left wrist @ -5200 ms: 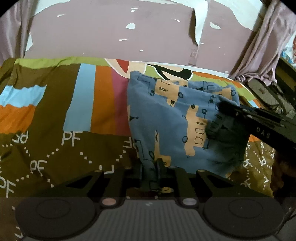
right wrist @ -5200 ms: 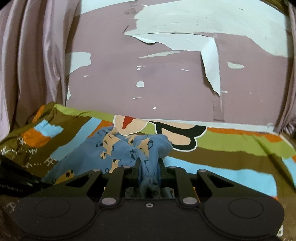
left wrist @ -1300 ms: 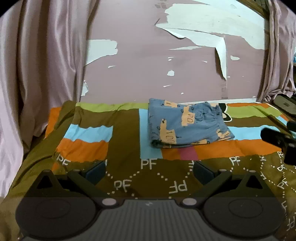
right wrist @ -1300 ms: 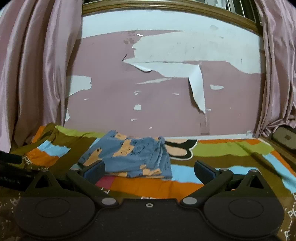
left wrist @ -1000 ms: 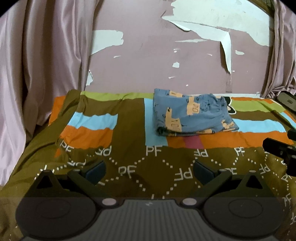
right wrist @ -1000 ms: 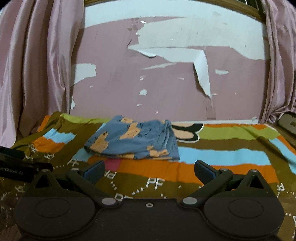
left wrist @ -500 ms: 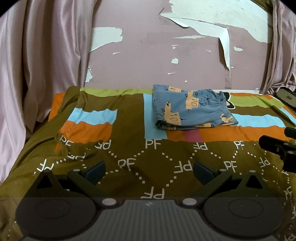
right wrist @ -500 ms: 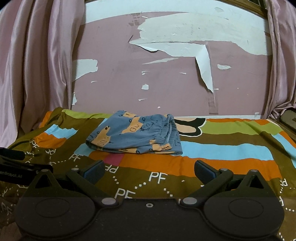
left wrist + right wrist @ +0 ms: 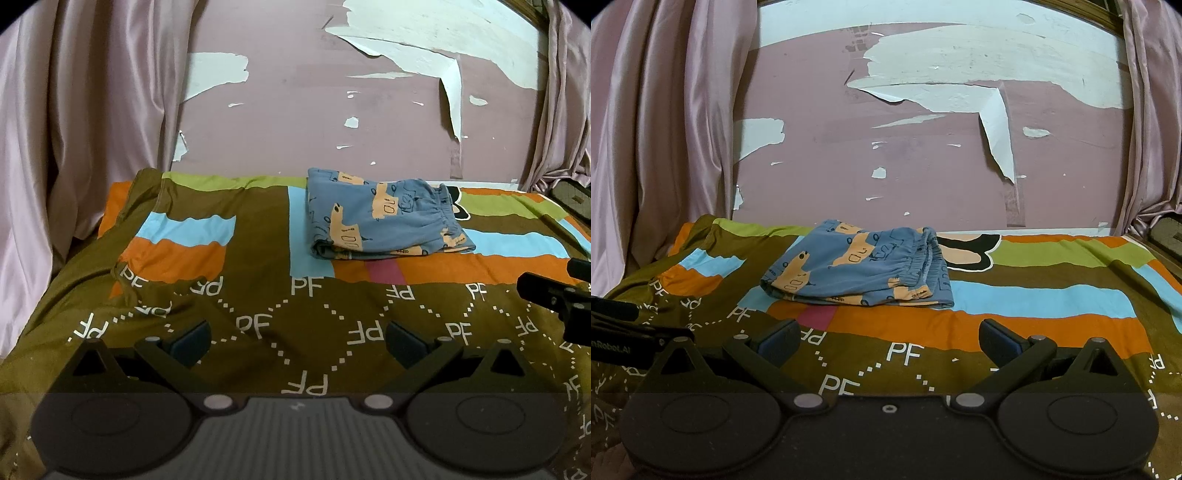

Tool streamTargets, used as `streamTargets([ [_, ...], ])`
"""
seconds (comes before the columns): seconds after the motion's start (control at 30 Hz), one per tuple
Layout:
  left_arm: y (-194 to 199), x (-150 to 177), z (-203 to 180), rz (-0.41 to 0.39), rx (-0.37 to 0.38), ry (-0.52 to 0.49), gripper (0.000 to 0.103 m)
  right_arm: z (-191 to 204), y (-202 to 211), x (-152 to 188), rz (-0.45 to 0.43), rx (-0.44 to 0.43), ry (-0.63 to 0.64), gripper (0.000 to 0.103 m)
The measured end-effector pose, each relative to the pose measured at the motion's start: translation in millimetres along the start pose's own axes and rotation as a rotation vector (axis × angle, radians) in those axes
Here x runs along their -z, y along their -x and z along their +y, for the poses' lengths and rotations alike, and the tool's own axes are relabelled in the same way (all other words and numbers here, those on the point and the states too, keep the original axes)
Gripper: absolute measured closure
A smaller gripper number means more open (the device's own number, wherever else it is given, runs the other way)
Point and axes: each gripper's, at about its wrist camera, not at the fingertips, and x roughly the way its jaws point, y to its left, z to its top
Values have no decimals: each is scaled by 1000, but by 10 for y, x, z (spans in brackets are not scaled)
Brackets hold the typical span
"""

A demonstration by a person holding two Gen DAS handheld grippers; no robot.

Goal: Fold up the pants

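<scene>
Folded pants point(image 9: 384, 221) lie flat — right view alone shows waistband layers point(image 9: 932, 266).

The bed point(image 9: 258, 236) is covered by a patterned bedspread point(image 9: 1052, 325) in brown, orange, blue and green, printed with "PF" lettering. The folded blue pants point(image 9: 384, 218) are laid flat on it at 12 o'clock, near the wall edge.

Pants point(image 9: 384, 218): soft matt printed cloth. Bedspread point(image 9: 258, 295): smooth cloth. Curtain point(image 9: 665, 129): satiny sheen. Wall point(image 9: 923, 155): peeling matt paint.
</scene>
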Motion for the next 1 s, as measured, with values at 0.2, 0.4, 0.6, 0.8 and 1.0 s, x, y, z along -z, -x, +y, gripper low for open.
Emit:
streamTargets([
  [0.2, 2, -5, -3, -4, 0, 0, 0, -6, -1, 4, 0, -1, 0, 1],
  [0.4, 5, -5, -4, -5, 0, -1, 0, -6, -5, 3, 0, 0, -1, 1],
  [0.6, 5, -12, -10, -7, -1, -2, 0, -10, -5, 4, 2, 2, -3, 1],
  [0.8, 8, -14, -10, -7, 1, -8, 0, -6, -7, 4, 2, 2, -2, 1],
  [1.0, 8, -17, -4, -6, 0, -6, 0, -8, -7, 4, 2, 2, -3, 1],
])
